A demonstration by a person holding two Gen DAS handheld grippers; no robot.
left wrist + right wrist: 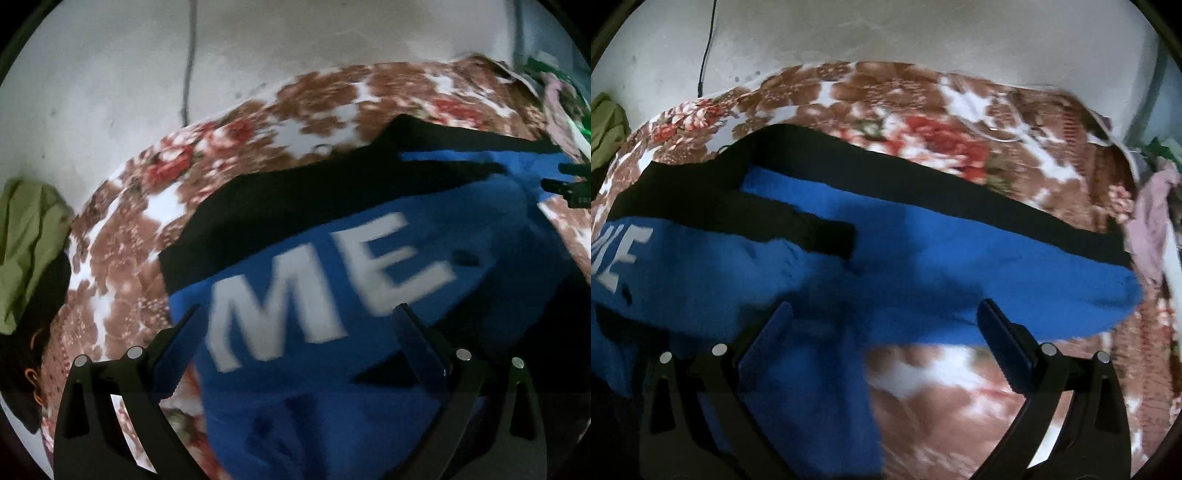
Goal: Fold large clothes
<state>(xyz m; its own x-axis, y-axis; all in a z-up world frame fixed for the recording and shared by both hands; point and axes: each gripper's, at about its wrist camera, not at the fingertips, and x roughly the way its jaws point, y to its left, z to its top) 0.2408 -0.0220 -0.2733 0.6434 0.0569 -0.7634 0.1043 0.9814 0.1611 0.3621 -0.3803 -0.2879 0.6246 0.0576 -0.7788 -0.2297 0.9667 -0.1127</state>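
Garment: blue-and-black sweatshirt (332, 369) with large white letters "ME" (317, 291), lying on a floral bedspread (122, 266); blue cloth sits directly ahead of and beneath both sets of jaws.
Garment shape: a black band (960, 206) runs along the side farthest from the jaws; a blue sleeve (1034, 295) stretches out beyond the right gripper's right finger; a black strip (798, 225) lies across the blue, ahead and left of the right jaws.
Left gripper (299, 314): jaws spread wide, released, nothing between them; it hangs just above the lettering.
Right gripper (882, 306): jaws also wide apart and empty, over the edge where blue cloth meets bare bedspread. Its tip (569, 184) shows in the left view, far right of the left jaws.
Progress (judgement): looks partly folded at most. The body seems bunched rather than squared, and the sleeve lies out to the side.
Left to do (judgement): bring the sleeve in, fold the body over, flatten. Frames are motion-blurred, so the layers are hard to count.
Surroundings: green cloth (29, 243) far left of the left jaws; a heap of pink and green clothes (1152, 221) far right of the right jaws; a pale wall (886, 33) beyond the bed, with a dark cable (707, 44) hanging on it.
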